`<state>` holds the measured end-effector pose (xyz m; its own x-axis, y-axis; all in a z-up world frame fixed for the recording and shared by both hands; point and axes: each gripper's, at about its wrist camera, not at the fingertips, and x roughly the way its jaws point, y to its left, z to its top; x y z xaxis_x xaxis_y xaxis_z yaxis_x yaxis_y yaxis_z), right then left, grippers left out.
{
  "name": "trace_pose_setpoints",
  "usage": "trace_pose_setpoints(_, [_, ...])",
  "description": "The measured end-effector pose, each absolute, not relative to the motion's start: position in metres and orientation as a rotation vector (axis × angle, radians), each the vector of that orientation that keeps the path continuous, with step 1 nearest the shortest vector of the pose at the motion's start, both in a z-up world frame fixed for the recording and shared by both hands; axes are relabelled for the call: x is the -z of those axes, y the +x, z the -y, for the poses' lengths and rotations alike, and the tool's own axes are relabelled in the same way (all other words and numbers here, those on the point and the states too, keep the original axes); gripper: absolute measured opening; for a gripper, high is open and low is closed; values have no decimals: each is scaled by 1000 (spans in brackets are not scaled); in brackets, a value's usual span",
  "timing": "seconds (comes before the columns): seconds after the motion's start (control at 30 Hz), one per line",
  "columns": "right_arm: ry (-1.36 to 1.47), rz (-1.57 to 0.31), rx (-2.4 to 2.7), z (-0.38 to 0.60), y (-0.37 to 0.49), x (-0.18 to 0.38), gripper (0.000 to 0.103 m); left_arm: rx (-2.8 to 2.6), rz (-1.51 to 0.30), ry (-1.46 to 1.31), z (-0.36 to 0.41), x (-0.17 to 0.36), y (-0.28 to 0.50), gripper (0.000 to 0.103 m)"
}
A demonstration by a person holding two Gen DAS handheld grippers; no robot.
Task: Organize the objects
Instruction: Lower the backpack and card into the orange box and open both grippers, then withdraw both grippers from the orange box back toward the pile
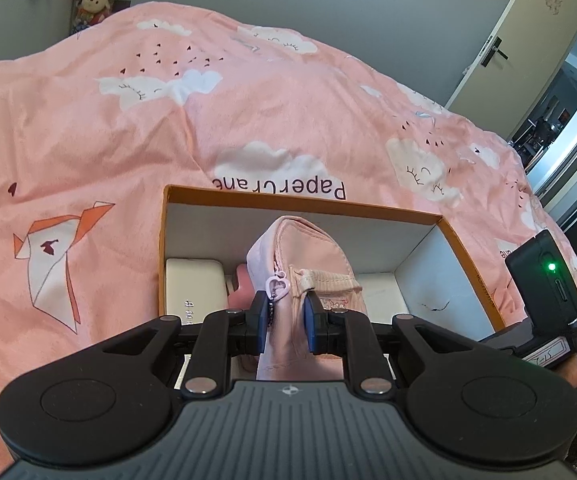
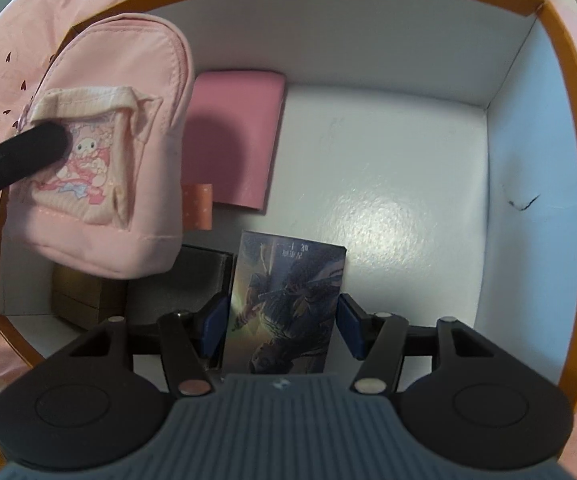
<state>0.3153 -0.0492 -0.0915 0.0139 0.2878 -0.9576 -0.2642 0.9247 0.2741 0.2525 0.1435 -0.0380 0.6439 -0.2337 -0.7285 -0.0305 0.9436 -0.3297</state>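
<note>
An orange-rimmed cardboard box (image 1: 468, 248) with white inner walls lies on the pink bedspread; its rim also shows in the right wrist view (image 2: 568, 120). My left gripper (image 1: 286, 320) is shut on a small pink backpack-shaped pouch (image 1: 304, 248) and holds it over the box's left part; the pouch (image 2: 108, 152) and a left finger (image 2: 28, 148) show in the right wrist view. My right gripper (image 2: 280, 320) is inside the box, its pads on either side of an illustrated card box (image 2: 284, 300). Whether the pads touch it is unclear.
Inside the box lie a pink flat case (image 2: 236, 136), an orange dotted roll (image 2: 196, 206), a dark box (image 2: 184, 280), a brown box (image 2: 76, 296) and a white case (image 1: 194, 284). Plush toys (image 1: 92, 0) sit by the wall. A door (image 1: 520, 40) stands at right.
</note>
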Motion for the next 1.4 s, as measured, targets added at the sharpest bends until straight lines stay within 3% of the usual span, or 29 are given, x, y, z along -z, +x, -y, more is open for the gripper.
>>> trace_pose_setpoints(0.23, [71, -1519, -432, 58, 320, 95, 61, 130, -910, -384, -144, 48, 268, 20])
trace_pose_setpoints(0.3, [61, -1516, -432, 60, 319, 95, 48, 130, -917, -402, -145, 52, 275, 20])
trace_pose_setpoints(0.4, [41, -1499, -425, 64, 316, 95, 39, 124, -928, -430, -145, 59, 286, 20])
trace_pose_setpoints(0.87, [44, -1475, -457, 78, 312, 95, 41, -27, -1018, -314, -125, 87, 304, 22])
trace_pose_setpoints(1.07, [51, -1453, -464, 85, 311, 92, 43, -96, -1061, -196, -113, 92, 310, 33])
trace_pose_setpoints(1.17, [-10, -1381, -472, 85, 307, 80, 53, -84, -1045, -166, -112, 88, 309, 34])
trace_pose_setpoints(1.33, [-36, -1264, -494, 82, 292, 63, 51, -18, -1008, -133, -114, 75, 299, 34])
trace_pose_setpoints(1.4, [-3, -1233, -498, 87, 301, 58, 41, 28, -1017, -107, -114, 69, 294, 34])
